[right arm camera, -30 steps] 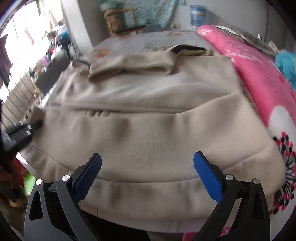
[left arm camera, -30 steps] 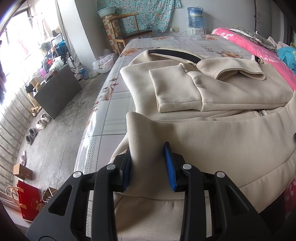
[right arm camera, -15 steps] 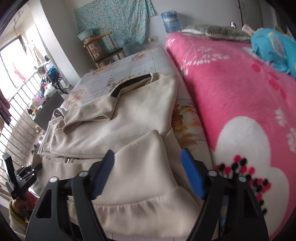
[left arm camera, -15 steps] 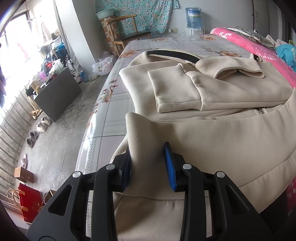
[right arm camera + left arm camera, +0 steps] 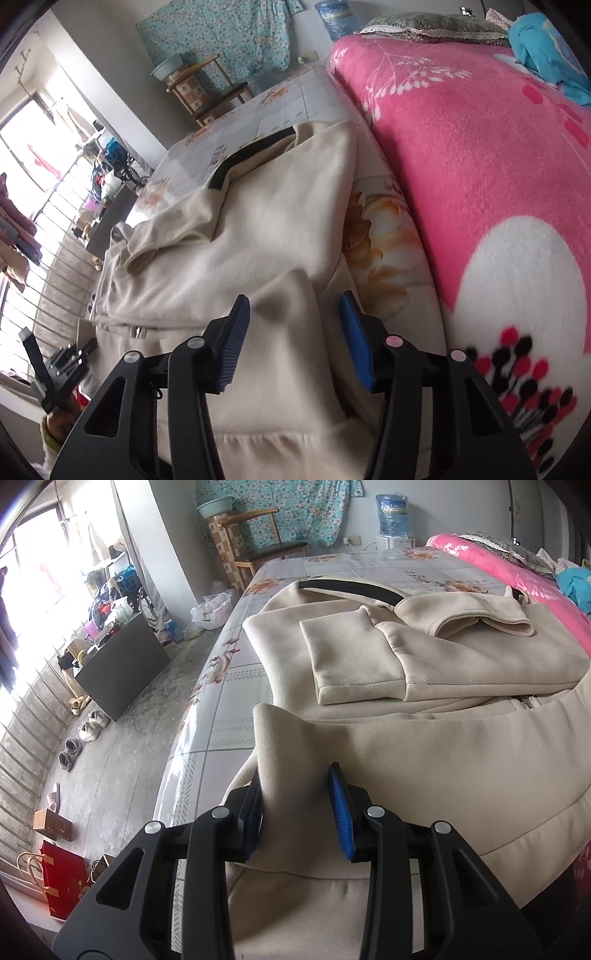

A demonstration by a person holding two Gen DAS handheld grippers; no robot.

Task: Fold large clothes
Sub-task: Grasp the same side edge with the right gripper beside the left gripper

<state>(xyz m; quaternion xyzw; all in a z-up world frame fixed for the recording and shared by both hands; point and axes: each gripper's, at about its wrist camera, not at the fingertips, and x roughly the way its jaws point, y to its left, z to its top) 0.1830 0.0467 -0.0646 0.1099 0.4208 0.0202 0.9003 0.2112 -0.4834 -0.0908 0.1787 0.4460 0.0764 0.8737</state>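
Left wrist view: the left gripper (image 5: pixel 297 808) fingers pinch the beige jacket (image 5: pixel 424 672) hem corner; the right gripper (image 5: pixel 295 336), partly open, straddles the opposite corner, presumably for folding upward.

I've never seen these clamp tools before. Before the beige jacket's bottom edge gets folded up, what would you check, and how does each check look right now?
1. Left gripper has the hem corner between its pads: ok.
2. Right gripper is closed on its corner: not ok, a gap shows on both sides of the cloth.
3. Sleeves are folded onto the beige jacket: ok.
4. Jacket is clear of the pink blanket: ok.
5. Zipper is closed: cannot tell.
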